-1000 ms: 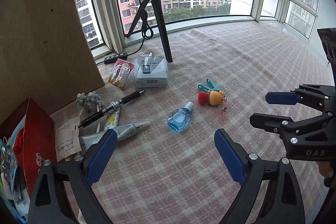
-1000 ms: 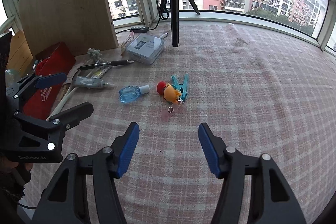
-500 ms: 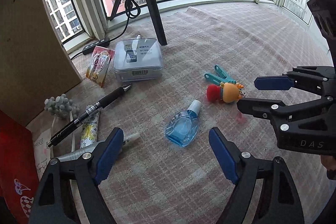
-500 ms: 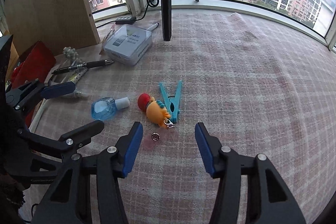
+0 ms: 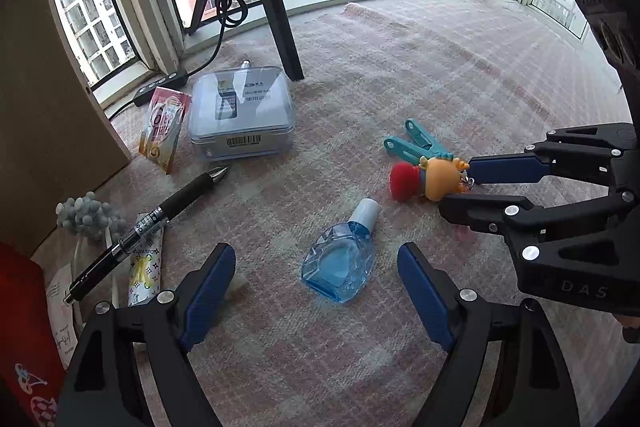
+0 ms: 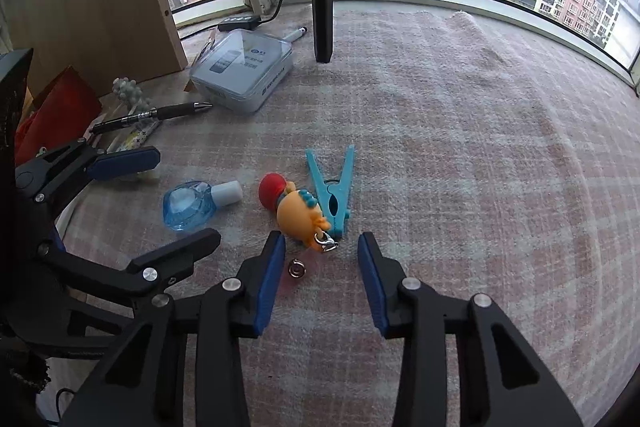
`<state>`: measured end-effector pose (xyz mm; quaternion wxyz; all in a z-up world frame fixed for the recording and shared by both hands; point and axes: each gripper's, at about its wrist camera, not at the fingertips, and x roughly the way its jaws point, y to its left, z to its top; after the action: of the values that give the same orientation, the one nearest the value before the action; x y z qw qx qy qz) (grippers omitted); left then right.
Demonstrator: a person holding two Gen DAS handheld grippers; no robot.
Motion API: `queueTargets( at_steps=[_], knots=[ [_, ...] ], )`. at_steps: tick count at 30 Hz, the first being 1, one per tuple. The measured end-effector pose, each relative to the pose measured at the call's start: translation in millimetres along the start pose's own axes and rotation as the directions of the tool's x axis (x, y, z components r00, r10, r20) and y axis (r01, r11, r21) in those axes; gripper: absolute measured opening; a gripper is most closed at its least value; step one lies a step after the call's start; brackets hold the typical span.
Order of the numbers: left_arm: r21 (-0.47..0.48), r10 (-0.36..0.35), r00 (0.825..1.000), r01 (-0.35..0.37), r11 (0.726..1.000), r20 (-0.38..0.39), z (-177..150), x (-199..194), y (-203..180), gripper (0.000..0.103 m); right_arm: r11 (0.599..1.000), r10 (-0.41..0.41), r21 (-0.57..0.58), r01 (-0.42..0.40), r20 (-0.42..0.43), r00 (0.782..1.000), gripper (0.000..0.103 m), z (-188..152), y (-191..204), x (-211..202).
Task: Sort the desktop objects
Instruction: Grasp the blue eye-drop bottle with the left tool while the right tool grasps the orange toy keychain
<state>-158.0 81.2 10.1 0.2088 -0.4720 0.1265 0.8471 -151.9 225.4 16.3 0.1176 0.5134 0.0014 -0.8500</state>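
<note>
Left gripper [image 5: 316, 267] jaws closing, unclenched, blue bottle [image 5: 340, 263] lying between them on the checked cloth [image 5: 400, 67], pads not touching it, right gripper [image 6: 322, 259] jaws closing, released, straddling the orange toy keychain's [image 6: 298, 211] clasp, teal clothespin [image 6: 334, 187] just beside.

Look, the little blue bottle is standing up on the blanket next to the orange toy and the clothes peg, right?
Not quite. The little blue bottle is lying on its side, white cap pointing toward the orange toy; it is not standing up. The left wrist view shows this best. The rest holds: it lies on the blanket near the toy and the clothes peg.
</note>
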Motion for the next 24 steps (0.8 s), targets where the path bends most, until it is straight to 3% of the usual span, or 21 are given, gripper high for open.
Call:
queueTargets(
  at_steps=[1,3,5,7,13,24],
  knots=[
    [0.001,-0.011,1.0,0.011,1.0,-0.002,0,1,0,0.072,1.0,0.007,0.003,-0.007,-0.004,1.0,0.034,1,-1,0],
    [0.001,-0.028,1.0,0.028,1.0,-0.006,0,2,-1,0.054,1.0,0.022,0.011,-0.022,-0.015,1.0,0.024,1,-1,1],
    [0.003,-0.033,0.999,0.033,0.999,-0.008,0,1,-2,0.048,1.0,0.023,0.014,-0.023,-0.019,1.0,0.023,1,-1,1],
    [0.006,-0.045,0.999,0.045,0.999,-0.01,0,0,-3,0.033,1.0,0.023,0.016,-0.022,-0.02,1.0,0.021,0,-1,0],
    [-0.014,-0.12,0.993,0.12,0.993,-0.019,-4,-6,-7,0.033,0.995,0.066,0.074,-0.064,-0.026,0.997,0.013,-7,-10,-6],
    [-0.042,-0.103,0.991,0.107,0.993,0.083,-3,-70,-13,0.033,0.985,0.115,0.118,-0.123,0.076,0.99,0.012,-15,-9,-58]
  ],
)
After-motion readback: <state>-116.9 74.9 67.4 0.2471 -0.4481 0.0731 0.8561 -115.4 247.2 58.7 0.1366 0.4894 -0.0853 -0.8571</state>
